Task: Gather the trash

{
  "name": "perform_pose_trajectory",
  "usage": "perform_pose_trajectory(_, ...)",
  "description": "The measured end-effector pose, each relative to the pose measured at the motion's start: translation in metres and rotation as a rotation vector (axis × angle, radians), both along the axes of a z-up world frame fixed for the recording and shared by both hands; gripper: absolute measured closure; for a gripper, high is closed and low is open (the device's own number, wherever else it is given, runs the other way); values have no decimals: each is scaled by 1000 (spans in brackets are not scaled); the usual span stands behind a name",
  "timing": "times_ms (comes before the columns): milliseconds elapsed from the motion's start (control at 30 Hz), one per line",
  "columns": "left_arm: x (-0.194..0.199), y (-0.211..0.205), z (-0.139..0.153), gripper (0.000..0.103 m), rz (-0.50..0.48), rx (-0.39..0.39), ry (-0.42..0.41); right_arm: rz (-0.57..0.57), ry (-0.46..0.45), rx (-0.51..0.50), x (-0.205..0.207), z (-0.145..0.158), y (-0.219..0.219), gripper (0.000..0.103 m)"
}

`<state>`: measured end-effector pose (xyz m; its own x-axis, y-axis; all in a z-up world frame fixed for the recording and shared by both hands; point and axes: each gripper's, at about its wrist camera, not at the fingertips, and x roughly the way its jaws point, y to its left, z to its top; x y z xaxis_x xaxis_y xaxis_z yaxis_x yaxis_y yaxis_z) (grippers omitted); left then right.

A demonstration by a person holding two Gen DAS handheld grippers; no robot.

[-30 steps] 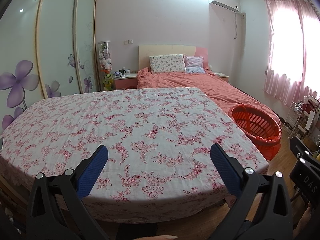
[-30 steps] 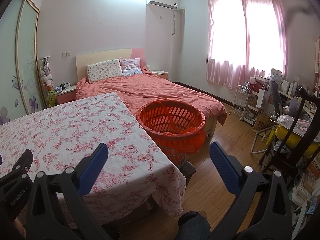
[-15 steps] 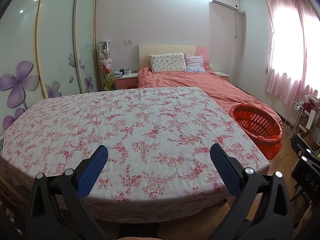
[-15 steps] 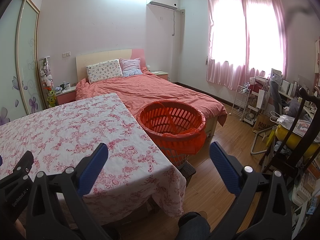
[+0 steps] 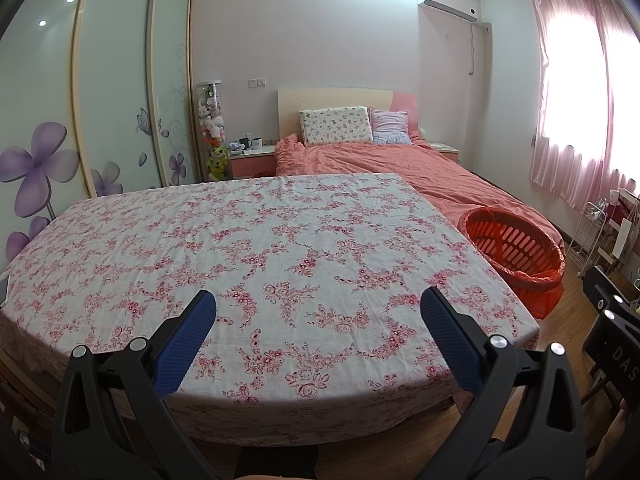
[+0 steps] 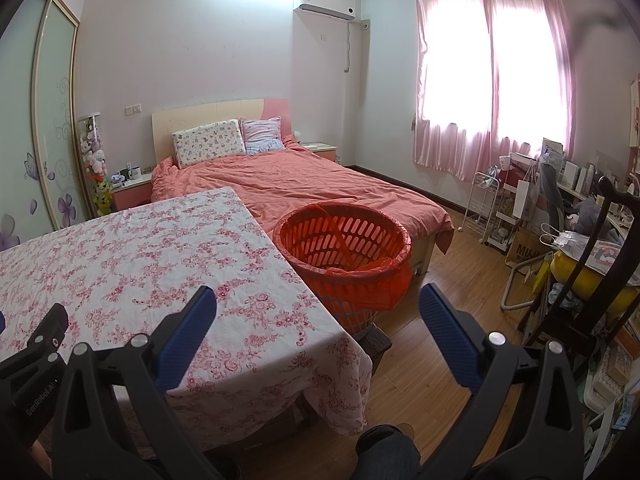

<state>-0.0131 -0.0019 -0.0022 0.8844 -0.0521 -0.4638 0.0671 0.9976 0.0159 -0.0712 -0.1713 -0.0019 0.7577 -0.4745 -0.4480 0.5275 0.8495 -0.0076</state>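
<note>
L gripper (image 5: 318, 312): blue-padded fingers (image 5: 188, 336) spread wide, nothing between them, hovering above near edge of tabletop (image 5: 280, 240) w/ pink floral cloth. R gripper (image 6: 318, 312): same, fingers (image 6: 444, 332) wide apart, nothing held, sits over tabletop's right corner and wood floor (image 6: 432, 292).

Orange basket (image 6: 344, 248) w/ orange liner bag stands just beside tabletop's right edge, between it and the bed (image 6: 304, 184); also in left wrist view (image 5: 516, 248) at right. Basket interior looks bare, but bottom is only partly visible, can't confirm. No trash items discernible on cloth in either view.

Bkgd: pillows (image 5: 336, 126) at headboard, nightstand (image 5: 250, 156) w/ mugs, wardrobe (image 5: 112, 92) w/ purple flower decals, pink curtains (image 6: 492, 76), cluttered rack and chair (image 6: 592, 248) at right. Part of L gripper body visible at lower left of right wrist view.
</note>
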Motion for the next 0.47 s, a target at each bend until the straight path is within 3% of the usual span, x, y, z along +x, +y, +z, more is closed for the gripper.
perform_pose_trajectory(467,-2,3,-2,2,-2,3,4,1,0,0,0,0,0,4)
